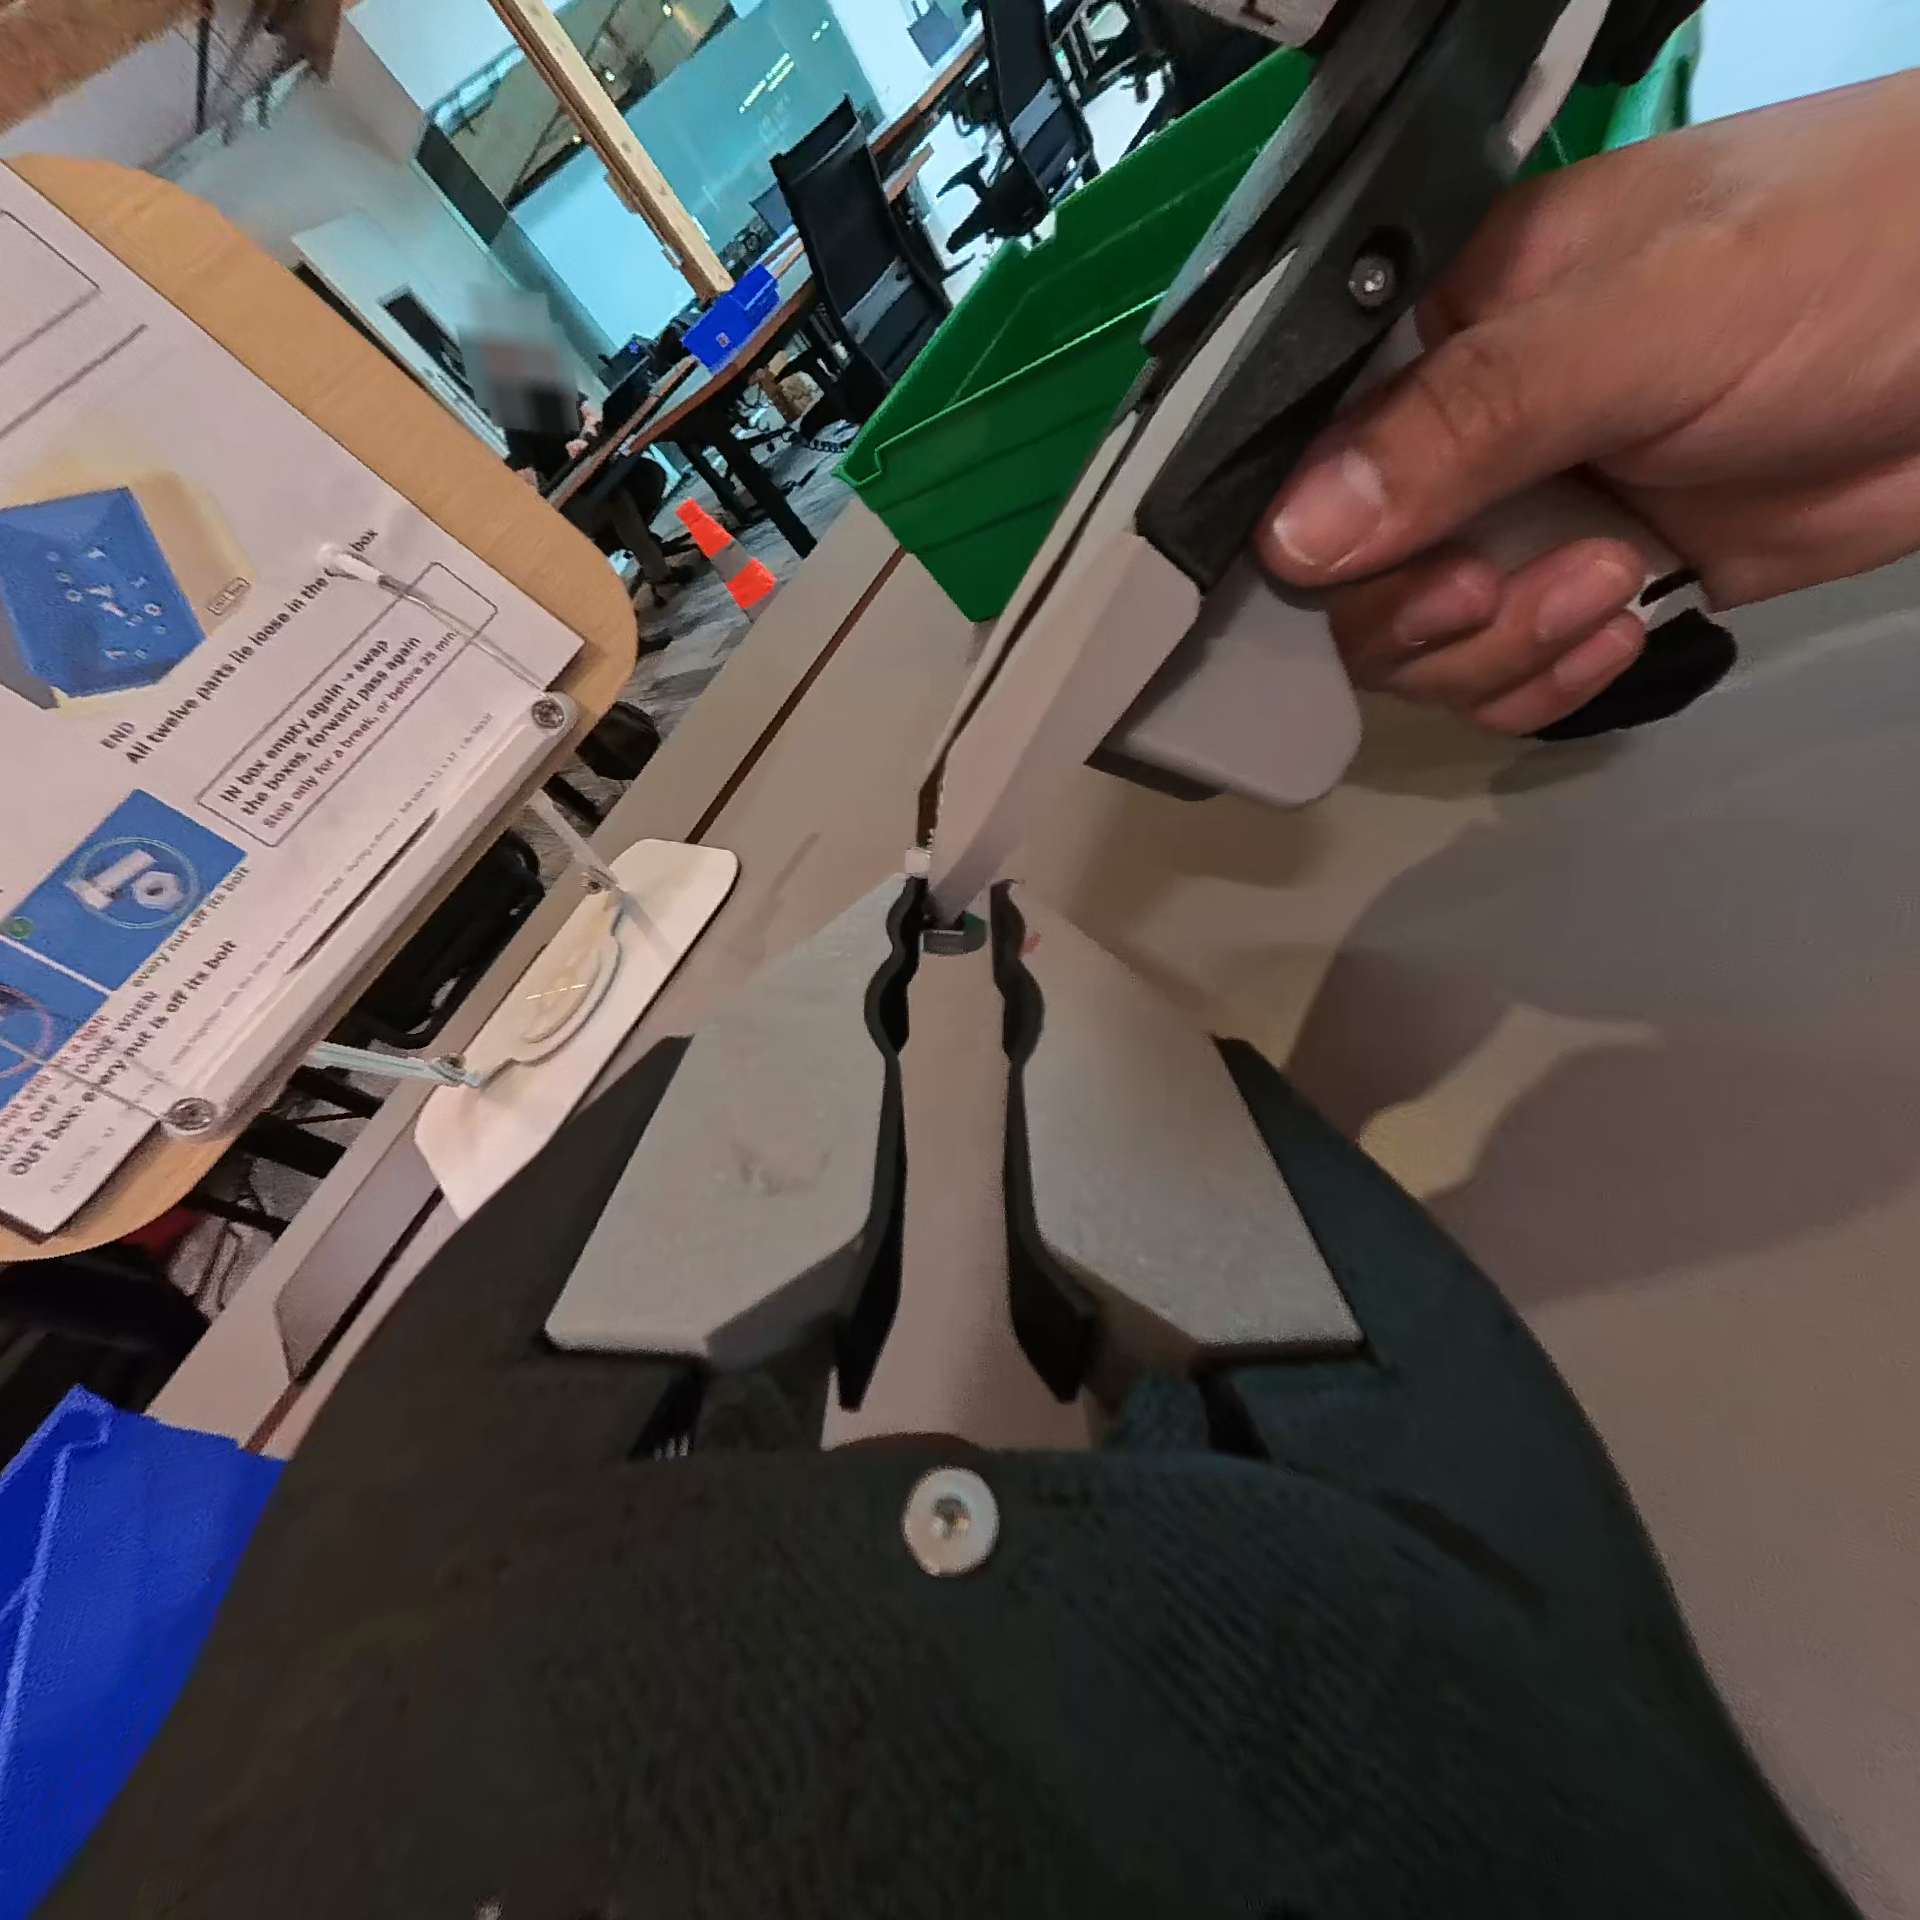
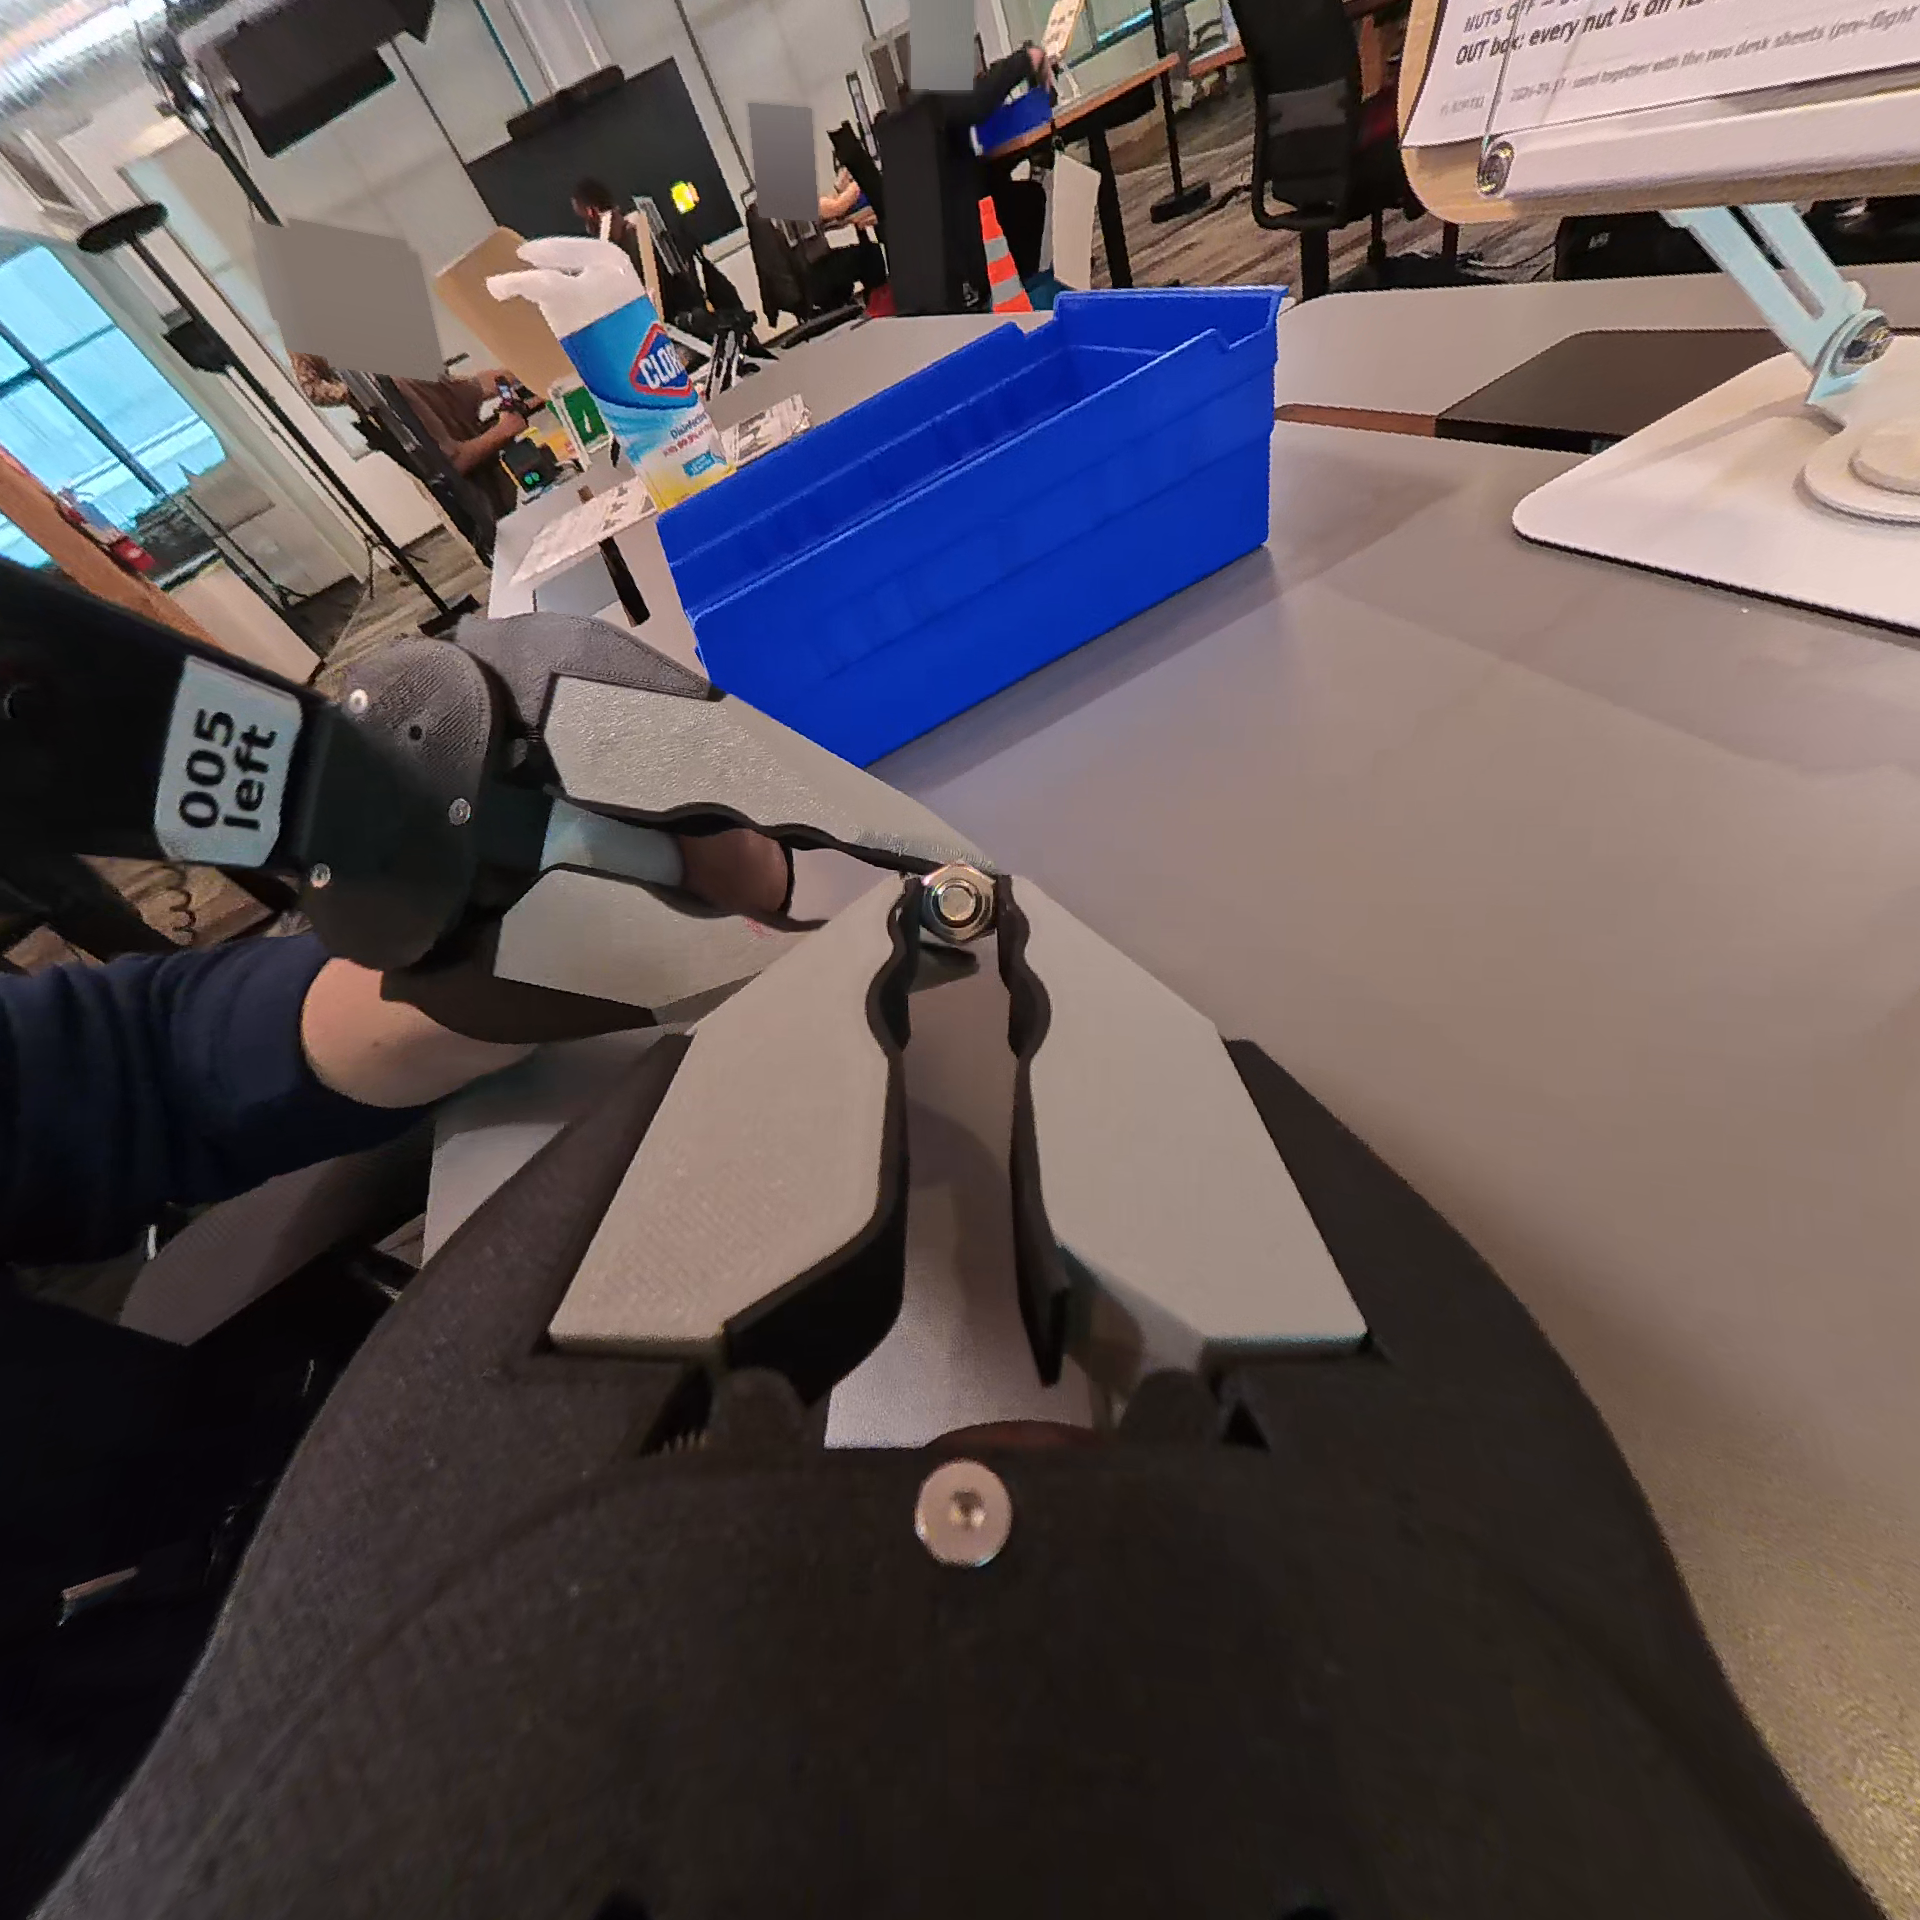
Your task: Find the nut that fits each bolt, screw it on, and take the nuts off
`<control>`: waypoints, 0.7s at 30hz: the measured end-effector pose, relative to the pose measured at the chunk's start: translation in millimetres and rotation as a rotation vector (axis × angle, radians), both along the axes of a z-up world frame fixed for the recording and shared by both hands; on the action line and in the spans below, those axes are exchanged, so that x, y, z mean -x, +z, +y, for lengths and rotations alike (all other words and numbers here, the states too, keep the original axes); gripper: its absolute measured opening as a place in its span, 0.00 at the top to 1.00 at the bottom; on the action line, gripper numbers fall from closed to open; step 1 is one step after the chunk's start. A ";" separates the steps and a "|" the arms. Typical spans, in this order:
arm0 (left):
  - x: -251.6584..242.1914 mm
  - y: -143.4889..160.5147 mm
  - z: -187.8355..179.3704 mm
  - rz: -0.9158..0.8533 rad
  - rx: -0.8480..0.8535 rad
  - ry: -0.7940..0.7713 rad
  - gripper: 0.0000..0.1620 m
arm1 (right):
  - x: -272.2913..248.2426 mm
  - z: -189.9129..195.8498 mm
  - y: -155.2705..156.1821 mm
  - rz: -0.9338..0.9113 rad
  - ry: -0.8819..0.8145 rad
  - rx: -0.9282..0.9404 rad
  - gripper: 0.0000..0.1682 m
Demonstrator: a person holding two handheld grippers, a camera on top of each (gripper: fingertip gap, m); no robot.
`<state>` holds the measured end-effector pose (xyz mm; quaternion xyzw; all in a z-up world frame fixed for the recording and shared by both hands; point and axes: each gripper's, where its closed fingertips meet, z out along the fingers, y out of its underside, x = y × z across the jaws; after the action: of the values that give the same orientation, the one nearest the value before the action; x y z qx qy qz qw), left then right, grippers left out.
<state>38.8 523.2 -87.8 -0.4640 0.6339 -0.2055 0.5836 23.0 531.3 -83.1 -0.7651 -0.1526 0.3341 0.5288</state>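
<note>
Two claws meeting tip to tip, right claw (image 2: 954, 906) pinching nut (image 2: 958, 900), left claw (image 1: 951, 914) clamping bolt (image 1: 948, 938)

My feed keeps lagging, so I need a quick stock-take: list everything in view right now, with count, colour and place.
nut: one, silver, on the bolt end, clamped in the right tongs.
bolt: one, mostly hidden, in the left tongs.
blue bin: one, on the table behind the tongs.
green bin: one, far side of the table.
instruction sheet: one, white, on a wooden stand.
spray bottle: one, white and blue, background desk.
table: one, grey.
left tongs: grey and black, shut on the bolt.
right tongs: grey and black, shut on the nut.
hand: holding the right tongs.
</note>
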 end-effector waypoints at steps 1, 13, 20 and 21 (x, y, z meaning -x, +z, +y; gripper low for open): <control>0.0 -0.5 -0.5 0.002 0.008 -0.006 0.93 | 0.0 0.0 -0.3 0.003 0.000 0.002 0.93; 2.6 -9.7 8.8 0.051 -0.002 0.045 0.86 | -4.3 -0.6 1.7 0.094 0.019 0.044 0.93; -0.1 -11.7 4.2 0.060 -0.014 0.034 0.88 | 2.5 -2.7 -0.7 0.055 0.035 0.037 0.93; 0.0 -11.3 4.6 0.058 -0.016 0.038 0.89 | 3.1 -3.1 -0.6 0.050 0.036 0.034 0.93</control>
<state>38.8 527.8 -99.1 -0.4771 0.6431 -0.1758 0.5726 19.9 528.3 -83.6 -0.7625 -0.1475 0.3651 0.5134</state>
